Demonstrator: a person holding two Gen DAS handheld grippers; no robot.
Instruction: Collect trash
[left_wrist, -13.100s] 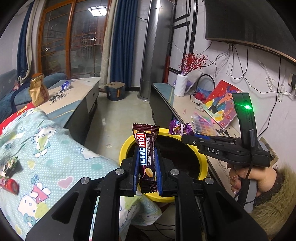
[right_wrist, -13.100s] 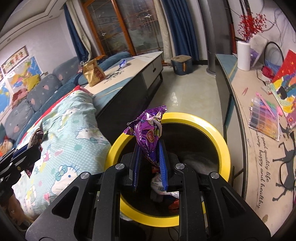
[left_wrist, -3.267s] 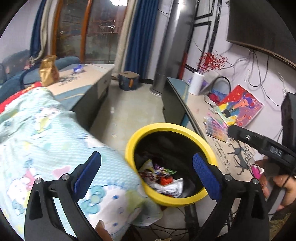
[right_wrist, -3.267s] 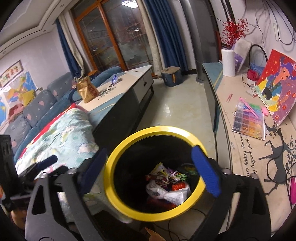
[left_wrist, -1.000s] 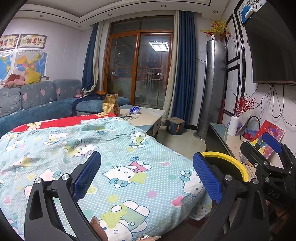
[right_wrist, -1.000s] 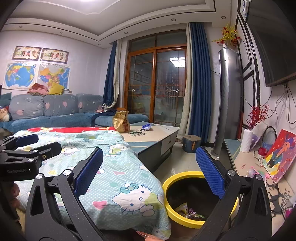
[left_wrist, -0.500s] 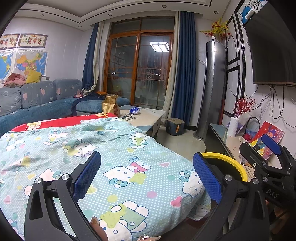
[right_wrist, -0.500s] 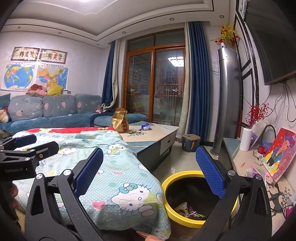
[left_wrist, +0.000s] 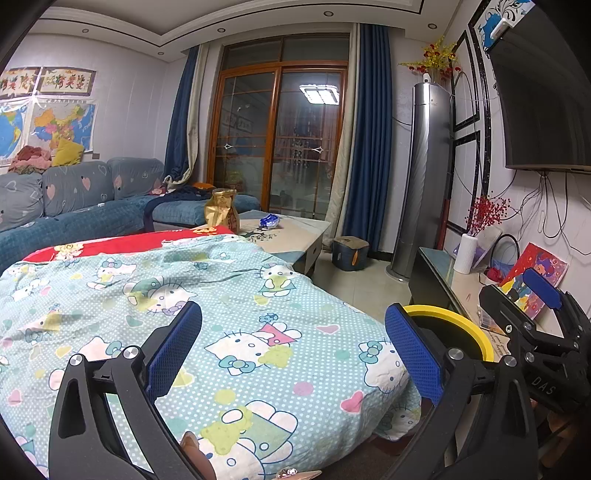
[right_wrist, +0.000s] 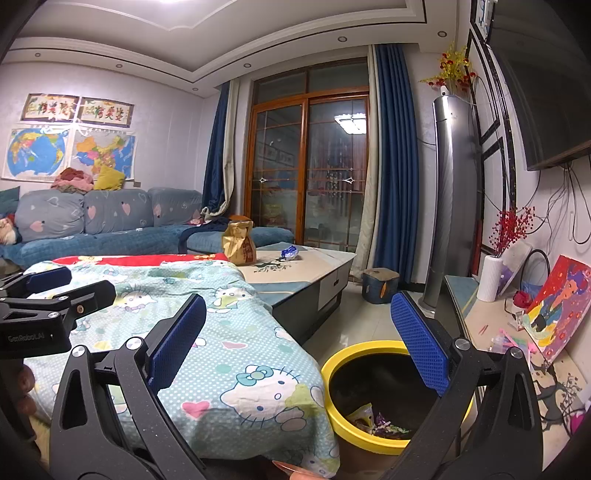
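Fingers (left_wrist: 173, 347) on my left gripper (left_wrist: 291, 354) and right gripper (right_wrist: 295, 339) gape wide and empty, so I might overlook the blue wrapper (right_wrist: 289, 252) way off on the desk (right_wrist: 314, 266).

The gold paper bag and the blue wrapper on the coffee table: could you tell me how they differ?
The gold paper bag stands upright and is the larger; the blue wrapper lies flat and is far smaller. The bag is crumpled gold-brown, the wrapper blue and white. The bag sits nearer the sofa, the wrapper nearer the window. Both rest on the coffee table, ungripped.
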